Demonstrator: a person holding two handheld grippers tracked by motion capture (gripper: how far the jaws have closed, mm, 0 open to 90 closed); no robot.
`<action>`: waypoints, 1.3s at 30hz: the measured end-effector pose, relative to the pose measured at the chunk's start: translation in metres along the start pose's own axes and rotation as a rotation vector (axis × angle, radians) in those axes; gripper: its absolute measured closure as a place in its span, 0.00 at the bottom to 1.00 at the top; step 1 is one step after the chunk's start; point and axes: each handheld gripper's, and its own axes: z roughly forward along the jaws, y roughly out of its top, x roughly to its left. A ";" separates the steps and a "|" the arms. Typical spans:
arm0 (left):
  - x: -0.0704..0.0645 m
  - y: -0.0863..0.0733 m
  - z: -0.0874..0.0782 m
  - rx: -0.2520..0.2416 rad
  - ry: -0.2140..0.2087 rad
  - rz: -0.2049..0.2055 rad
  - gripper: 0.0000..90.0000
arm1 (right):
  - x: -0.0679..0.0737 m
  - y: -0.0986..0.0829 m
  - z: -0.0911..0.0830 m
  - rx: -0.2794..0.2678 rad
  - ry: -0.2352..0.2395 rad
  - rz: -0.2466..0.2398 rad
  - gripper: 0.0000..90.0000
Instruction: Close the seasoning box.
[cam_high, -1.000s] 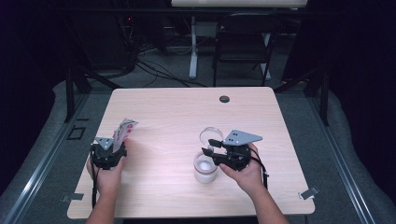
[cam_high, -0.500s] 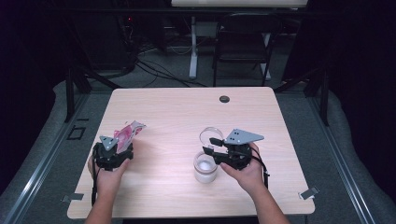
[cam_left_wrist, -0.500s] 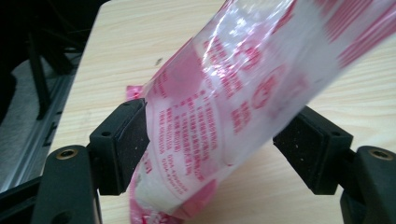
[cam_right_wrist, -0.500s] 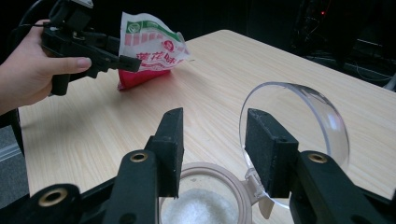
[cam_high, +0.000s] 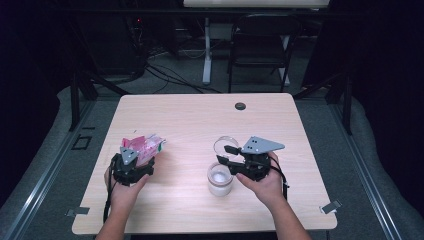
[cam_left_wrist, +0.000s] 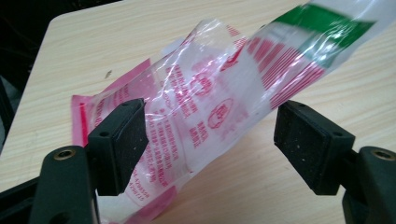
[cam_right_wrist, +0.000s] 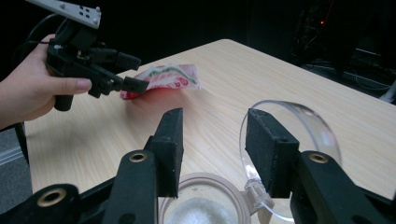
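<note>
Your left gripper (cam_high: 134, 164) has its jaws spread wide around the plastic bag (cam_left_wrist: 219, 107). The bag passes between the two pads; the left pad looks to touch its lower fold, while the right pad stands clear of it.

Your right gripper (cam_right_wrist: 215, 149) also has its jaws set apart, gripping nothing. They straddle the far rim of the jar (cam_high: 220, 178), and the right jaw stands just beside the clear lid (cam_right_wrist: 299, 126), which is hinged up and back from the jar mouth.

The counter (cam_high: 200, 120) is bare across its middle and far half, apart from a small dark disc (cam_high: 240, 106) near the far edge. The bag lies toward the near left, the jar toward the near right, well apart.

The bag is clear, crumpled film with red print and a green band at its far end. The jar holds a white powder.
</note>
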 end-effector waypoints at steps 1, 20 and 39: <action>-0.003 0.000 0.000 -0.001 -0.007 0.009 0.29 | -0.001 0.001 -0.001 0.001 -0.003 0.001 0.62; -0.023 -0.003 -0.007 -0.015 -0.065 0.056 0.30 | -0.049 -0.003 -0.027 -0.041 -0.134 0.125 0.76; -0.009 -0.011 -0.014 -0.021 -0.037 0.020 0.36 | -0.074 -0.023 -0.009 0.033 -0.173 0.181 1.00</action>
